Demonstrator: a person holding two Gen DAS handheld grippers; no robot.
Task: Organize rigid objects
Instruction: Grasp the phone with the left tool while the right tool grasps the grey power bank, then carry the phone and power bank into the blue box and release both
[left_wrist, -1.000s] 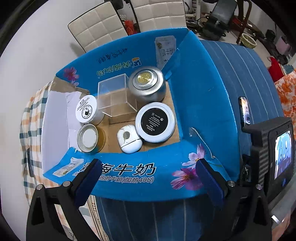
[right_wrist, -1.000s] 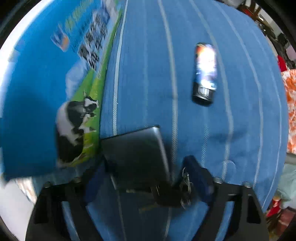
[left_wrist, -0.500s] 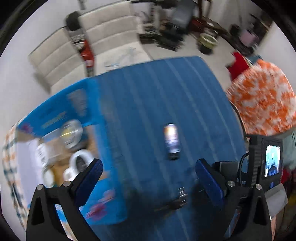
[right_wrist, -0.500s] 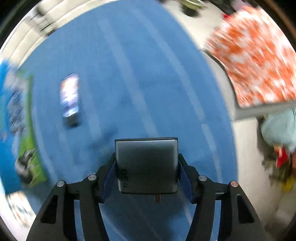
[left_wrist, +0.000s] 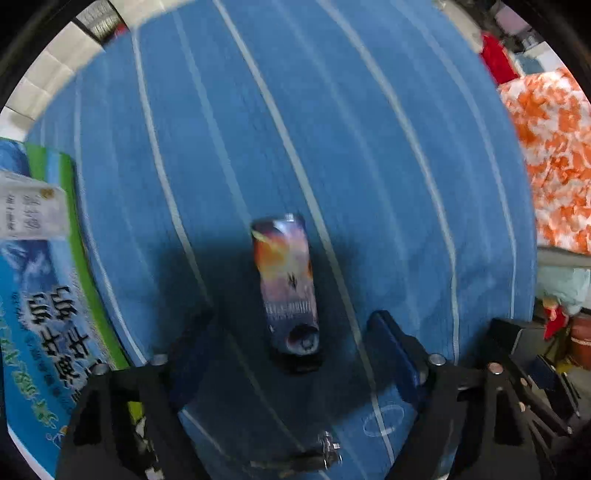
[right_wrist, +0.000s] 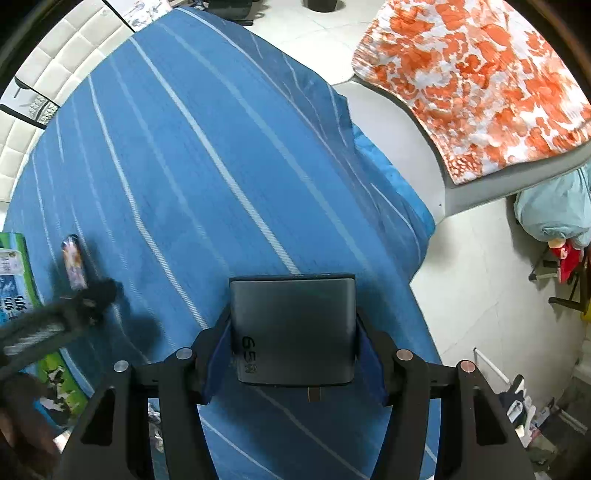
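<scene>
My right gripper is shut on a dark grey charger block marked 65W and holds it above the blue striped cloth. My left gripper is open, its jaws on either side of a small printed lighter that lies on the cloth; touching or not, I cannot tell. The lighter also shows in the right wrist view, with the left gripper's arm beside it. The blue milk carton box stands at the left; its inside is hidden.
A bunch of keys lies on the cloth just under the left gripper. An orange-and-white patterned cloth covers a seat to the right. The table's right edge drops to a white tiled floor.
My left gripper has swung from over the open box to the lighter and come down around it. My right gripper has lifted the charger block off the cloth and turned to the right.
</scene>
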